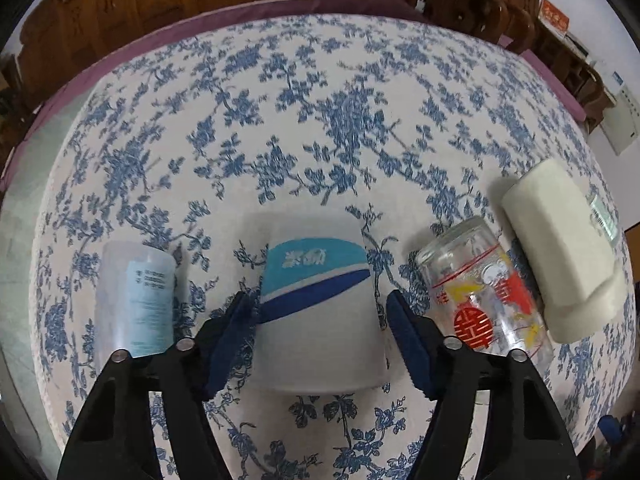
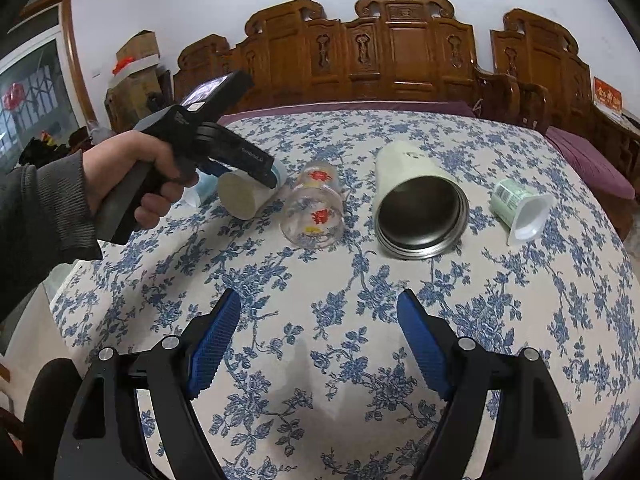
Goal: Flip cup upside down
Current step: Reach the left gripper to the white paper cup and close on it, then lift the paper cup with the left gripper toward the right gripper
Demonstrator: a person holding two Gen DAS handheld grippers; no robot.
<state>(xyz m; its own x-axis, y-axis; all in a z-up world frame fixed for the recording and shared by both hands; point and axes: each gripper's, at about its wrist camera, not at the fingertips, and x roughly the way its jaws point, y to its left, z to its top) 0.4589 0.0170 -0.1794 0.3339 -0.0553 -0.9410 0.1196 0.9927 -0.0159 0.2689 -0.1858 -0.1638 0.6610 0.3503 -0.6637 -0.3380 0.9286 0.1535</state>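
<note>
Carved wooden furniture [image 2: 404,48] lines the far wall, and in front of it a blue-and-white floral cloth covers the surface [image 1: 320,120] that carries everything I am working with.

Through my left wrist view, the left tool [image 1: 320,312] straddles a paper cup [image 1: 320,312] printed with teal and dark blue bands. This cup lies on its side, its wide mouth toward my camera. One blue pad [image 1: 236,332] sits against the cup's left flank, while the other pad shows a narrow gap on the right, so I cannot tell whether the grip has fully closed.

Just left of the cup lies a translucent plastic cup [image 1: 136,300] with a pale blue label. On the other side lies a clear glass [image 1: 484,296] with red and yellow prints, and beyond that a cream-coloured flask [image 1: 560,248], all on their sides.

My right wrist view shows the same row from the mouth side: the paper cup's opening [image 2: 240,196] below the person's left hand [image 2: 132,176], then the glass [image 2: 316,208], then the flask with its steel-lined mouth [image 2: 420,220], and furthest right a small green-labelled yogurt pot [image 2: 520,208], tipped over.

The right tool [image 2: 320,344] hangs over bare cloth, well apart from the row, its jaws spread wide and holding nothing.
</note>
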